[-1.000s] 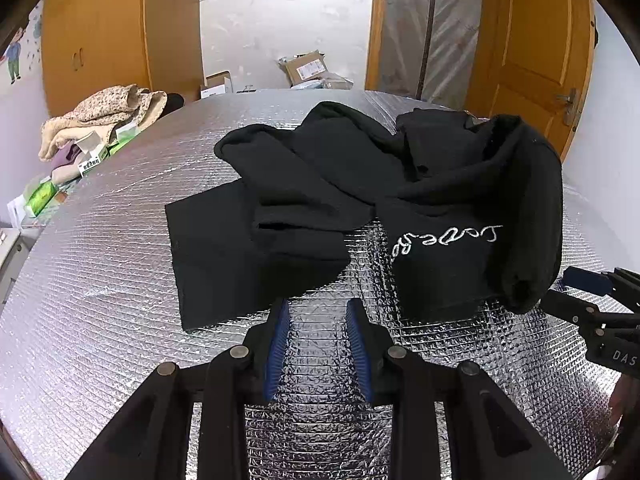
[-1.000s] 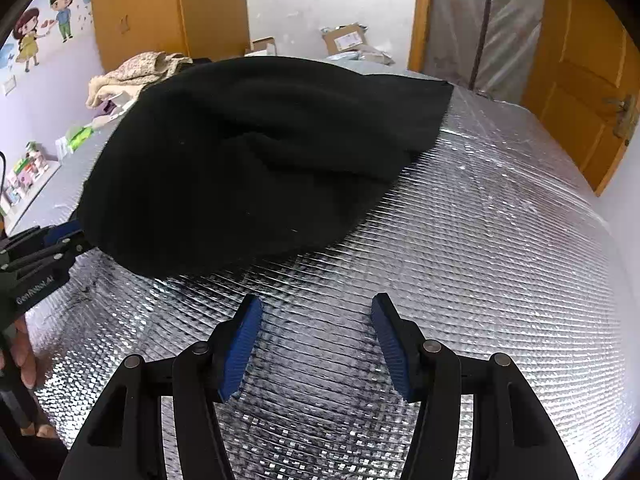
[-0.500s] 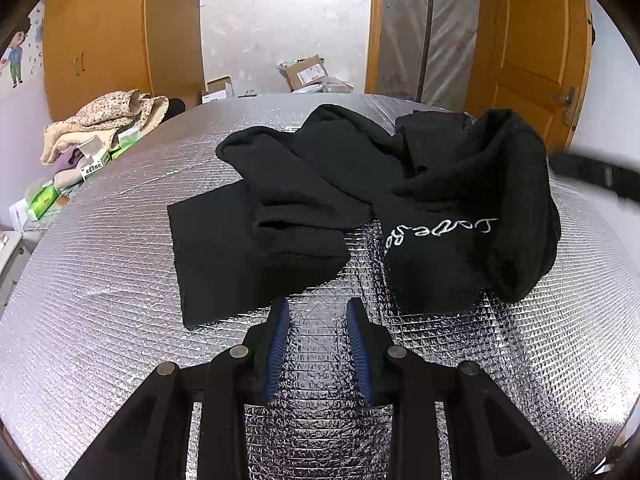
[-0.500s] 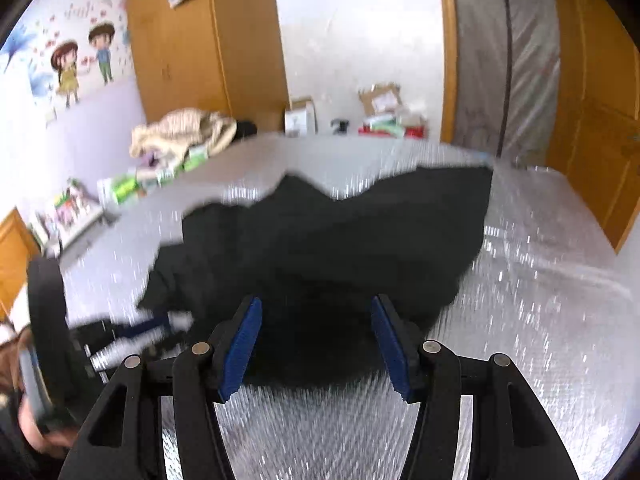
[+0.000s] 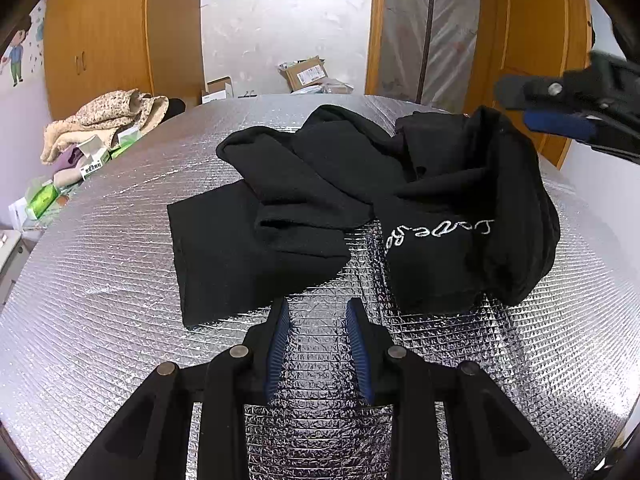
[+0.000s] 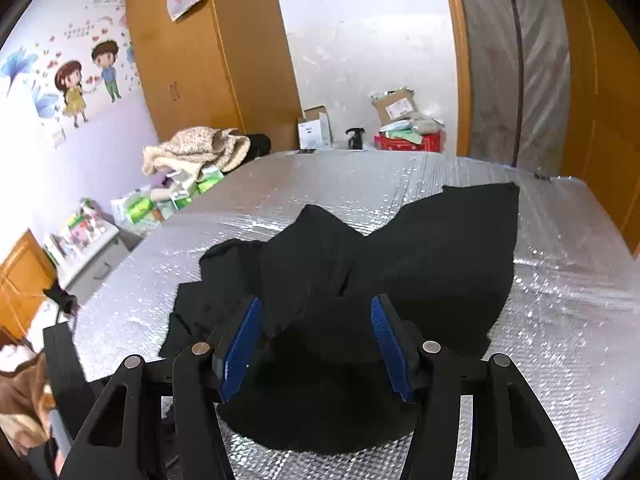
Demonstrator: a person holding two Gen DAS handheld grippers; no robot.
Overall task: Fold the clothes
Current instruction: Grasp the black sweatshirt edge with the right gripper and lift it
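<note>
Black garment sprawled in a crumpled heap across the middle of the silver quilted table cover, one flat panel spread toward the left, a bunched fold with white script lettering on the right. Left gripper low over bare foil just short of the cloth's near edge, blue pads apart, nothing between them, touching no fabric. Right gripper above the heap in its own view, jaws wide, dark cloth showing behind and below the gap but no pad pressing on it; from the left wrist view, seen up at the right edge over the garment's far right fold, clear of the cloth. Beige floral blanket piled at the far left beside the table, green and white packets under it. Cardboard boxes on the floor beyond the far end. Orange wardrobe against the back wall, cartoon stickers on the lilac wall.
</note>
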